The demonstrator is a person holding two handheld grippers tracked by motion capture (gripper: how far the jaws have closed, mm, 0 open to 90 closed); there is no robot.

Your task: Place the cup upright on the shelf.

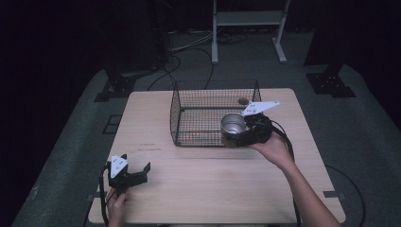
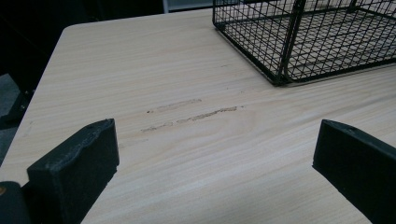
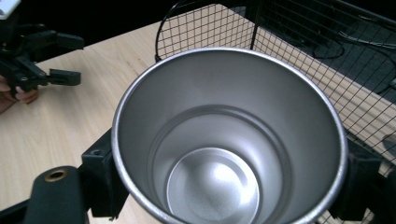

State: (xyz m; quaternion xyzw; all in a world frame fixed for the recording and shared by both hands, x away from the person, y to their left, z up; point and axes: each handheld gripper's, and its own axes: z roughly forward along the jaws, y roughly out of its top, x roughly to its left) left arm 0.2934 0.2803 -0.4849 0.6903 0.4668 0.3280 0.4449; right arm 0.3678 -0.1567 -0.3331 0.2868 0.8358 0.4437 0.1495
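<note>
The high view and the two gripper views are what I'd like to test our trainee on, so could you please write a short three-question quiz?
1. True or false: the right gripper is shut on the metal cup.
2. How do the left gripper's jaws stand? A) wide apart, nothing between them B) shut on a cup C) clamped on the wire basket
3. Fill in: the cup is held at the near right side of the black wire ____, which stands on the wooden table.

Key: 1 true. 2 A. 3 basket.
</note>
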